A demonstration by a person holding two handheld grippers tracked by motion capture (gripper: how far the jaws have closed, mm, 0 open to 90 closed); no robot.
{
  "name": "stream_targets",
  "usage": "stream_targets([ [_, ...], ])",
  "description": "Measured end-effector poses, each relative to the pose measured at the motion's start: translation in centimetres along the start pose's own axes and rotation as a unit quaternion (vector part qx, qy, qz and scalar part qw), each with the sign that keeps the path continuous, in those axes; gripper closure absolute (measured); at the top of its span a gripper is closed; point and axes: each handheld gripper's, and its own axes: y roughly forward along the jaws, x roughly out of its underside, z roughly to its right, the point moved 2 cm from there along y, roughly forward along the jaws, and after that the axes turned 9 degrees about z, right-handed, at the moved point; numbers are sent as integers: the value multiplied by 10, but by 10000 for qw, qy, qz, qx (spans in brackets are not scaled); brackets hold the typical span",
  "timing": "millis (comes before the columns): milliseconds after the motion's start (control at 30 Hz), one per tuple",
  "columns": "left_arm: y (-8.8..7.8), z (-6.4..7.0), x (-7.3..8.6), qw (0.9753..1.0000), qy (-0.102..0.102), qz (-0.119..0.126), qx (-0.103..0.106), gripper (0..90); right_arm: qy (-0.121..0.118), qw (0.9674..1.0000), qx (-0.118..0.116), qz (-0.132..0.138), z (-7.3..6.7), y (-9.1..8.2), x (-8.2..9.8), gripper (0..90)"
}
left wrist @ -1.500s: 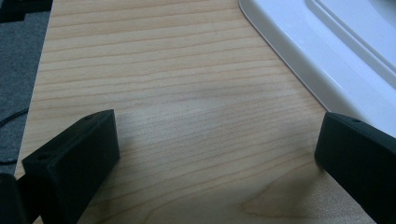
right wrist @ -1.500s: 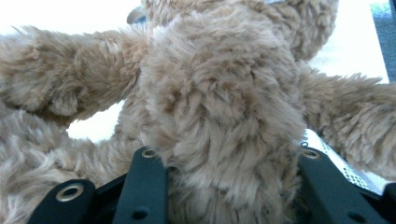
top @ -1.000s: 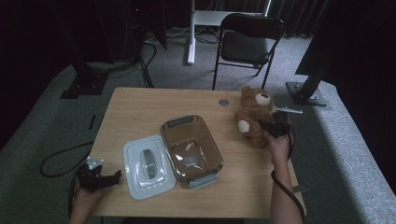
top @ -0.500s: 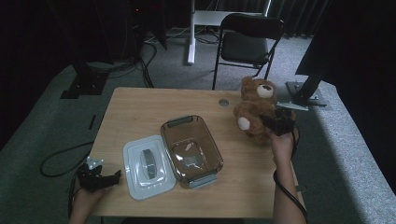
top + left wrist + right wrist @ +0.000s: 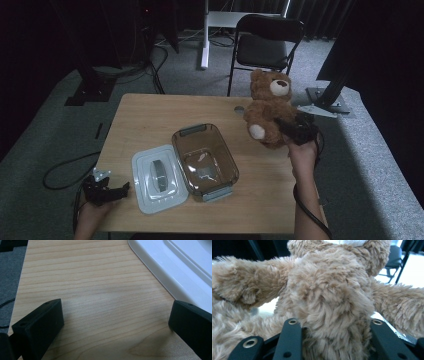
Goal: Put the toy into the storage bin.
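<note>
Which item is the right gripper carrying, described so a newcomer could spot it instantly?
Start at the wooden table and go to its far right edge, in front of the black folding chair. There the right gripper clamps a teddy bear by its body. It is the one brown, furry thing; the tub and lid are hard plastic.

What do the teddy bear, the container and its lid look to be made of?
Teddy bear: soft plush, shaggy tan pile that bulges between the right gripper jaws. Container: likely clear brownish plastic, since the table shows through it. Lid: probably smooth pale plastic with a slight sheen and moulded ridges. Table: light wood grain, perhaps laminate.
</note>
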Motion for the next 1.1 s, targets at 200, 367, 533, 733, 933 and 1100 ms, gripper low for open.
stream_targets([
  [200,0,0,0,10000,-1,-3,5,5,-176,9996,-221,101,-25,-12,-10,637],
  [367,0,0,0,10000,-1,-8,7,5,-292,9983,-480,166,-47,-18,-14,637],
  [533,0,0,0,10000,-1,-8,7,5,-395,9960,-779,205,-68,-22,-16,636],
  [733,0,0,0,10000,-1,-8,6,5,-568,9920,-1099,265,-94,-28,-15,635],
  [933,0,0,0,10000,0,-9,6,5,-711,9876,-1373,260,-116,-32,-12,629],
  [1100,0,0,0,10000,0,-8,7,5,-829,9844,-1535,219,-132,-32,-7,629],
])
